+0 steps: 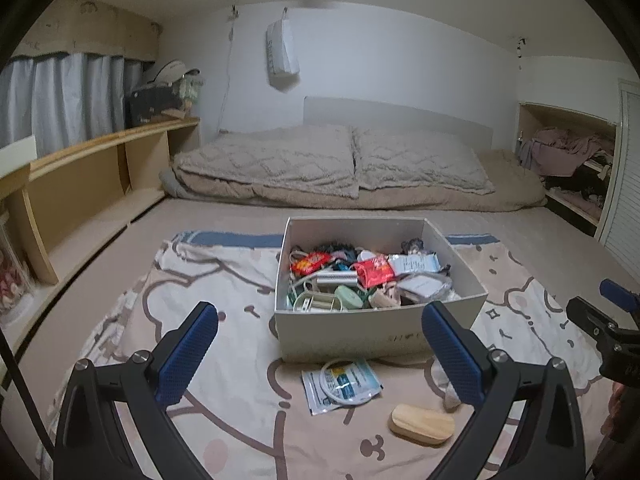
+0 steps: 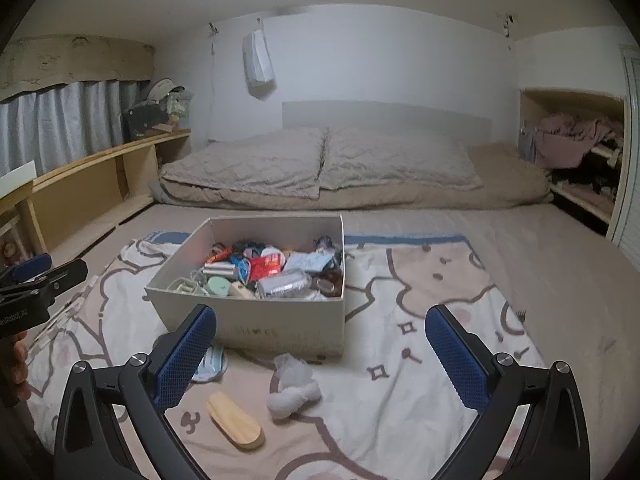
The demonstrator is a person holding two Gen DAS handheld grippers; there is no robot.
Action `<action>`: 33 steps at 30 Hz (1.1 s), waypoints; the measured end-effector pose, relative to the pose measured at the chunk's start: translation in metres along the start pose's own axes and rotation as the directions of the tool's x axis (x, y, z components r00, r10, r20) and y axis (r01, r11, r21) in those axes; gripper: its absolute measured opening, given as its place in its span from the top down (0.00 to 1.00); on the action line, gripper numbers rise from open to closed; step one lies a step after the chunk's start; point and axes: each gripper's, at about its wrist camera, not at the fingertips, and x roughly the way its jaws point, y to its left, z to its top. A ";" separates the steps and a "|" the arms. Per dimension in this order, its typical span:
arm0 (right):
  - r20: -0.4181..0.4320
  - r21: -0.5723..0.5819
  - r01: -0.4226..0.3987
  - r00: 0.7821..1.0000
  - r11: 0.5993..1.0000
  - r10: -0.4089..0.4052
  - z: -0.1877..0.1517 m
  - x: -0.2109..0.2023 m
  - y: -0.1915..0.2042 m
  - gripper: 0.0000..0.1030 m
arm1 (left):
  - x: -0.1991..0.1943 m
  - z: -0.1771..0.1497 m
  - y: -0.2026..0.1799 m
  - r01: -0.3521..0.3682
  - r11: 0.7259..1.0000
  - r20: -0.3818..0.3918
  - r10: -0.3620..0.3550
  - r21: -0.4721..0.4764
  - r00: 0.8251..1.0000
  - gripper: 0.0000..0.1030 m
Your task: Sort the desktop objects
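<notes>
desktop objects fill an open grey box (image 1: pixel 380 328) that sits on a cartoon-print sheet (image 1: pixel 224 280) spread over a bed; in the left wrist view the box lies at about 12 o'clock, just beyond the tongs; going left to right across that view: a wooden shelf (image 1: pixel 96 168) runs along the wall at 9 o'clock; the left gripper (image 1: pixel 320 344) has its two blue-padded fingers spread wide, holding nothing; between them, on the sheet near the box's front wall, lies a clear packet with a white ring (image 1: pixel 340 384); at 5 o'clock from it rests a small oval wooden block (image 1: pixel 422 424); at 3 o'clock the other tool pokes in from the edge;

inside the box are mixed small things, among them red wrappers (image 1: pixel 374 272), a silver cylinder (image 1: pixel 336 279) and a pale green case (image 1: pixel 348 297);

in the right wrist view, left to right: the left tool shows at 9 o'clock with part of a hand (image 2: pixel 18 364) below it; the box sits at 11 o'clock; the wooden block lies at 7 o'clock; a crumpled white wad (image 2: pixel 294 390) lies just right of it, close to the box's front wall; the right gripper (image 2: pixel 320 346) is also spread wide and empty; two beige pillows (image 2: pixel 320 164) lie at 12 o'clock, far behind.
</notes>
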 end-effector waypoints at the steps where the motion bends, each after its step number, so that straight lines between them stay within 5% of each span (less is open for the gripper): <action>1: -0.011 0.006 0.002 1.000 1.000 -0.002 -0.004 0.003 0.000 0.00 | 0.002 -0.003 0.001 -0.003 1.000 -0.005 0.003 0.000 1.000 0.00; 18: -0.170 0.005 0.076 0.983 0.997 -0.074 -0.060 0.034 -0.015 0.00 | 0.045 -0.054 -0.012 0.054 0.998 -0.118 -0.055 -0.017 0.991 0.00; 33: -0.326 0.013 0.072 0.943 0.997 -0.064 -0.106 0.069 -0.020 0.00 | 0.070 -0.093 -0.049 0.096 0.995 -0.235 -0.084 0.039 0.968 0.00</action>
